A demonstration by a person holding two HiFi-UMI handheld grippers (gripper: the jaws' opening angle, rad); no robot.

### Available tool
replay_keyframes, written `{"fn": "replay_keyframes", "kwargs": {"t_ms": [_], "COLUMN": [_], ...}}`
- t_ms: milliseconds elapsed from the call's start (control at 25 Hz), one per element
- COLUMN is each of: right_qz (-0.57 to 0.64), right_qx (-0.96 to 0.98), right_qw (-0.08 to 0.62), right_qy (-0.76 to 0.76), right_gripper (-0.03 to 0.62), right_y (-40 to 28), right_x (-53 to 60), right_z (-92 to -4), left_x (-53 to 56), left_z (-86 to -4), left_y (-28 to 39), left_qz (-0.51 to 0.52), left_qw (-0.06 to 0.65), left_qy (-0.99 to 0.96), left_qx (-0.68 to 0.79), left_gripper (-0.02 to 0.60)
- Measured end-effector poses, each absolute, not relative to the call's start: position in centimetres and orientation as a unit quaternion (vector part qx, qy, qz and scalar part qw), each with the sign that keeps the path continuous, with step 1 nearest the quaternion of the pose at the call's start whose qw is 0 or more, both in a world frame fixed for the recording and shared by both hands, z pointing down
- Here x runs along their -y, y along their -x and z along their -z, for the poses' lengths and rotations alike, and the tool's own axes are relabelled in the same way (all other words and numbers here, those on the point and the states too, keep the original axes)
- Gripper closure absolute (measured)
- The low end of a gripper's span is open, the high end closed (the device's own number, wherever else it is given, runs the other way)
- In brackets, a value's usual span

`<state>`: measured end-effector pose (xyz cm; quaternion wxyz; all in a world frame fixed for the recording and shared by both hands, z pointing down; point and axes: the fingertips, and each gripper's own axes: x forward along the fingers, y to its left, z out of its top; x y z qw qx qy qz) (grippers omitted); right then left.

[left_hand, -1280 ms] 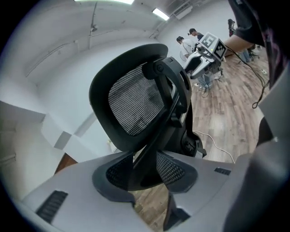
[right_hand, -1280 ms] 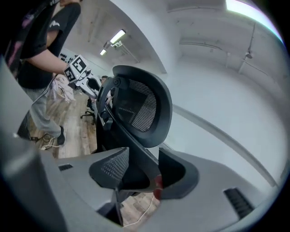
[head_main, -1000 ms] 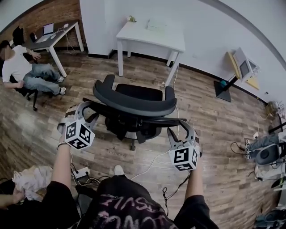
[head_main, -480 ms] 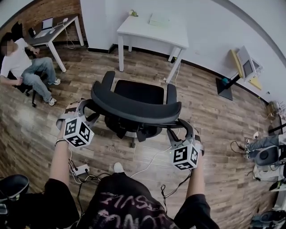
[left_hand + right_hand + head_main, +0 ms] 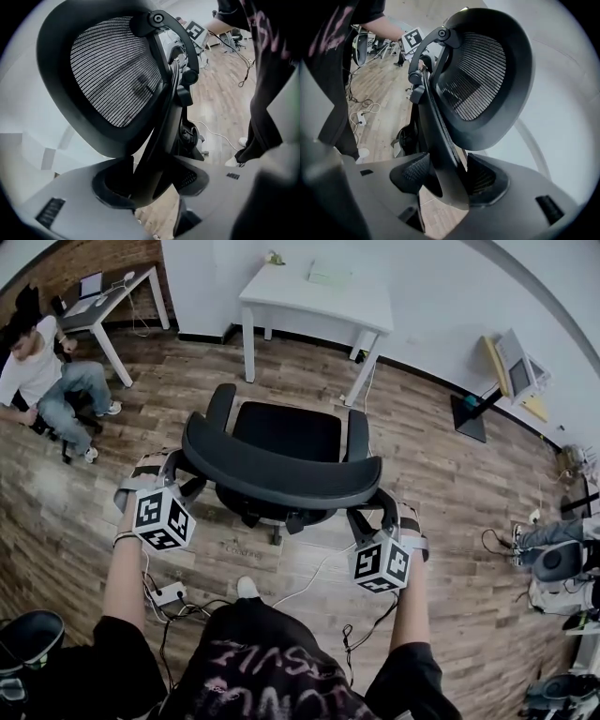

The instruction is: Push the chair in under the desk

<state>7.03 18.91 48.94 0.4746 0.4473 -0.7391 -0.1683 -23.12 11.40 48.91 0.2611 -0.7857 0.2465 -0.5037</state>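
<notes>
Head view, looking steeply down. You are standing behind the chair (image 5: 286, 432), which is resting on the wooden floor (image 5: 450, 474) in the middle of the frame. Its curved backrest (image 5: 281, 476) is nearest you and its seat is facing the white desk (image 5: 281, 298) at the top centre. Open floor is lying between them, so the chair is sitting well apart from the desk and not under it.

You are holding the left gripper (image 5: 178, 470) at the backrest's left end and the right gripper (image 5: 375, 504) at its right end, each marker cube facing up toward you.

Left gripper view. The jaws are standing apart and have just been opening. The dark left strut (image 5: 161, 133) of the backrest frame is passing between the pads, with a gap showing on either side, so nothing is being clamped. The mesh panel is filling the upper left of the frame.

Right gripper view. These jaws are also standing apart and have just been opening. The right strut (image 5: 440, 140) is running between the pads. It is lying closer to the pad at the right of the frame, and no squeeze is showing.

At the upper left of the head view, a seated person (image 5: 42, 371) is sitting beside a second desk (image 5: 112, 296). A power strip (image 5: 169, 596) with trailing cables is lying on the floor near your feet.
</notes>
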Motion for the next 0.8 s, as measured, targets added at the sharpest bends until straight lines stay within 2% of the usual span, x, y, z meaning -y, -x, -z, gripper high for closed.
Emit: {"fn": "replay_keyframes", "kwargs": {"t_ms": [800], "right_qz": [0.147], "right_qx": [0.727], "right_qw": [0.491], "right_qy": [-0.456], "right_gripper": [0.342], "right_y": [-7.4], "right_x": [-17.7], "right_z": [-49.4], "left_x": [-10.5], "left_z": [-48.9], "left_y": [22.9], "left_qz": [0.487], "left_qw": [0.264], "left_qy": [0.799], "left_qx": [-0.234], "left_gripper": [0.344]}}
